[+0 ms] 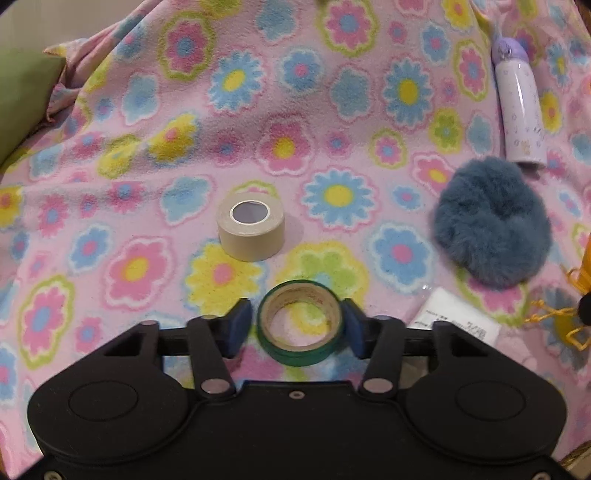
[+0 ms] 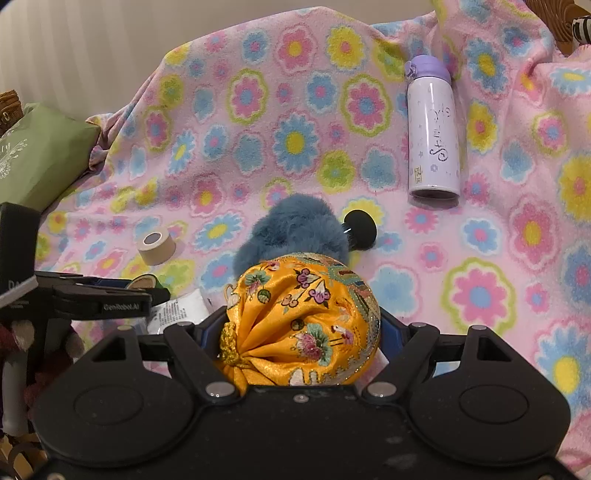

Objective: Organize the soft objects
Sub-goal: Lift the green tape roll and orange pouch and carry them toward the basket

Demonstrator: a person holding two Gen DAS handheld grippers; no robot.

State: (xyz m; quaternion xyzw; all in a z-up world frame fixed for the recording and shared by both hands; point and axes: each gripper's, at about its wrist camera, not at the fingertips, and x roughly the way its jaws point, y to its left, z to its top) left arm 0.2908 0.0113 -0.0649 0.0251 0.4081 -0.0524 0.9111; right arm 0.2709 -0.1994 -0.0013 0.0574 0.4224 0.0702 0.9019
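Left tool [image 1: 299, 325] pinches green tape roll [image 1: 300, 326]; right tool [image 2: 299, 332] clamps yellow pouch [image 2: 301, 321]

A pink fleece blanket [image 2: 258, 155] printed with blue, yellow, green and pink flowers covers the whole working surface, lying in soft folds and bunching along its far edge. Behind it rises a plain cream wall [image 2: 110, 44] with faint vertical ribbing. A green cushion [image 2: 40, 158] with pale lettering sits at the blanket's left edge, against a piece of woven wicker [image 2: 9, 103]. More wicker [image 2: 554, 22] shows at the far right corner. Soft, even indoor light falls across the scene, casting only faint shadows.
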